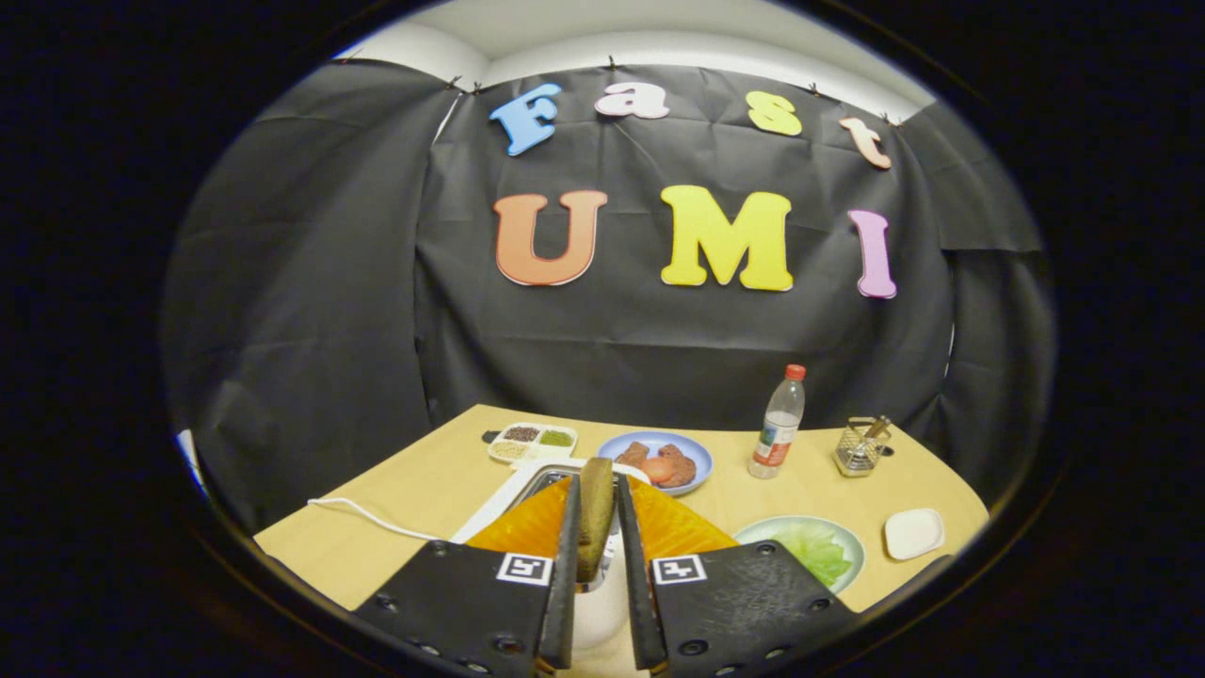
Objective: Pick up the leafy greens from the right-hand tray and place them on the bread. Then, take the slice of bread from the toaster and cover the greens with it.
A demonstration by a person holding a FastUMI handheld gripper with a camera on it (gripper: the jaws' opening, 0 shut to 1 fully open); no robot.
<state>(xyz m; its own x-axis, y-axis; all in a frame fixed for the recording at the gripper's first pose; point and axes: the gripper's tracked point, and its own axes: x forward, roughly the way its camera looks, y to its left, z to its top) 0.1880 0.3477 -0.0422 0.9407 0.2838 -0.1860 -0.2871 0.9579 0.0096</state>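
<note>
Bread slice gripped edge-on by tongs, held above toaster at lower centre; greens seen on plate, lower right, awaiting cover.

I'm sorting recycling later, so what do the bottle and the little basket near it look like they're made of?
The bottle looks like clear plastic with a red cap, glossy and see-through. The basket looks like shiny metal wire mesh. The gripper is shut on the bread slice.

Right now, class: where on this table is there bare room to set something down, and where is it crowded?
Bare table: the left side around the white cable; between bottle and green plate. Crowded: ahead of the tongs, shut on the bread slice, by toaster, compartment tray, blue plate.
</note>
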